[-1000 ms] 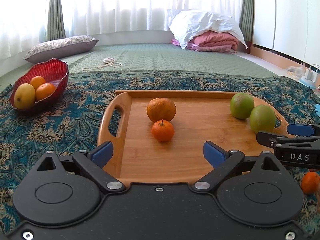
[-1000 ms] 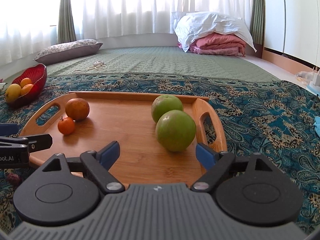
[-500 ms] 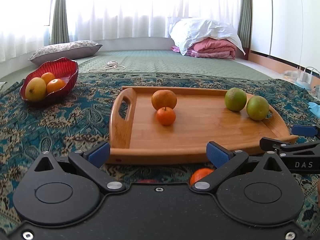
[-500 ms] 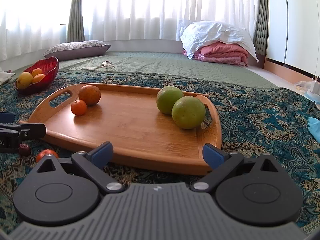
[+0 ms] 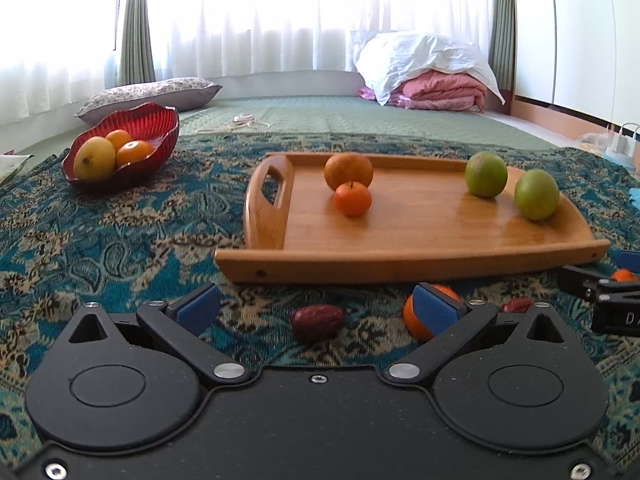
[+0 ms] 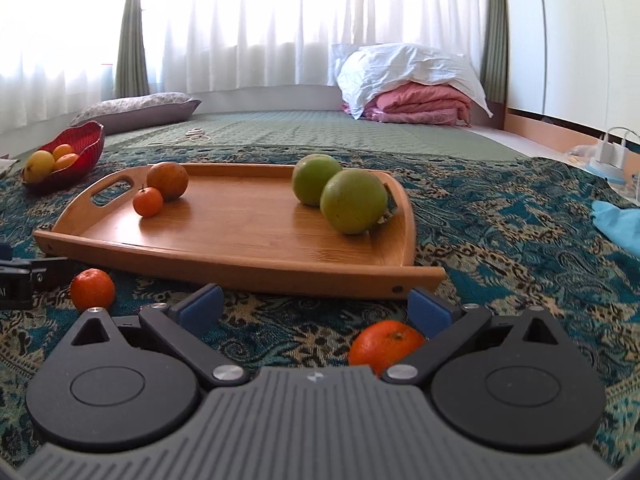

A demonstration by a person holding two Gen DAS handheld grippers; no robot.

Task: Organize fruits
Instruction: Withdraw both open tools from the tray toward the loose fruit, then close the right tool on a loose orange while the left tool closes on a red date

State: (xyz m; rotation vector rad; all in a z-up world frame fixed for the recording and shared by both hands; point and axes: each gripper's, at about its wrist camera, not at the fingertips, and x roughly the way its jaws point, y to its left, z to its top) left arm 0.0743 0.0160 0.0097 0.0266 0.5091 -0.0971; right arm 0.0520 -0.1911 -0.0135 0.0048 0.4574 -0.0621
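A wooden tray (image 5: 400,256) (image 6: 248,264) lies on the patterned cloth. It holds an orange (image 5: 348,171), a small mandarin (image 5: 352,198) and two green fruits (image 5: 485,174) (image 5: 536,194). On the cloth before the tray lie a red date (image 5: 318,321), a mandarin (image 5: 416,316) partly behind my left gripper's right finger, and another date (image 5: 516,305). My left gripper (image 5: 316,304) is open and empty above the date. My right gripper (image 6: 316,306) is open and empty, with a mandarin (image 6: 384,346) just inside its right finger. Another mandarin (image 6: 93,289) lies to its left.
A red bowl (image 5: 132,148) with a yellow fruit and two oranges stands at the far left. A cushion (image 5: 152,92) and folded bedding (image 5: 432,76) lie at the back. A blue cloth (image 6: 620,220) lies at the right. The right gripper's finger (image 5: 600,284) shows at right.
Both grippers have pulled back from over the tray toward its near side and dropped lower. The loose mandarins and dates on the cloth have come into view.
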